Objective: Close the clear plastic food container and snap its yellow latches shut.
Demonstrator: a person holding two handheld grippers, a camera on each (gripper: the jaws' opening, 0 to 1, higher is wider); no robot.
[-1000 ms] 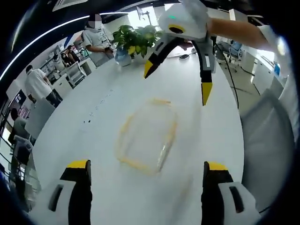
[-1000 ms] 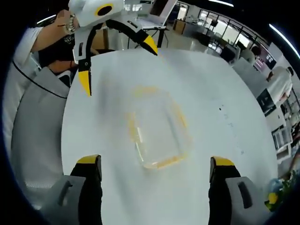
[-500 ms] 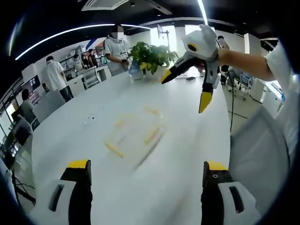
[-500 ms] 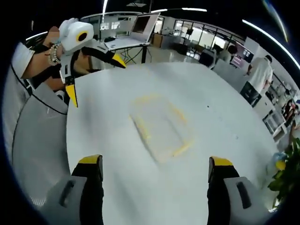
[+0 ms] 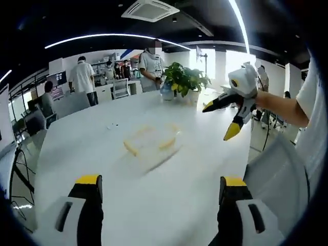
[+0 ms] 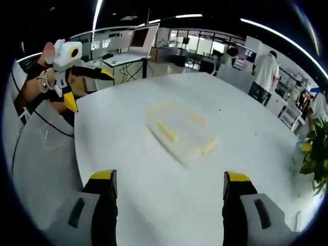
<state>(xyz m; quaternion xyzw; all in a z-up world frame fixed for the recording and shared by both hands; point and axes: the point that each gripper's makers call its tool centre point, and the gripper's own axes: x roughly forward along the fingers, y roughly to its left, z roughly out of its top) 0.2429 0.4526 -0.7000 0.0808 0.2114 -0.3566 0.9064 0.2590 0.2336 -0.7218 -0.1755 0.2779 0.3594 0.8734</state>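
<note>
The clear plastic container (image 5: 151, 143) with yellow latches lies flat on the white table (image 5: 154, 205), blurred, so I cannot tell how its lid or latches stand. My left gripper (image 5: 160, 187) is open and empty, well back from the container. In the right gripper view the container (image 6: 180, 131) sits mid-table, and my right gripper (image 6: 169, 179) is open and empty, also clear of it. Across the table each gripper shows in the other's view, both open in the air: the right gripper (image 5: 219, 120) and the left gripper (image 6: 88, 89).
A potted plant (image 5: 184, 81) and a small bottle stand at the table's far end, with people (image 5: 152, 65) behind it. A grey chair (image 6: 41, 154) sits at the table's edge. A laptop (image 6: 134, 46) rests on a desk beyond the table (image 6: 154, 205).
Both grippers have drawn back and up from the container, which now looks smaller and farther off. The views tilted toward the room. Both grippers stayed open.
</note>
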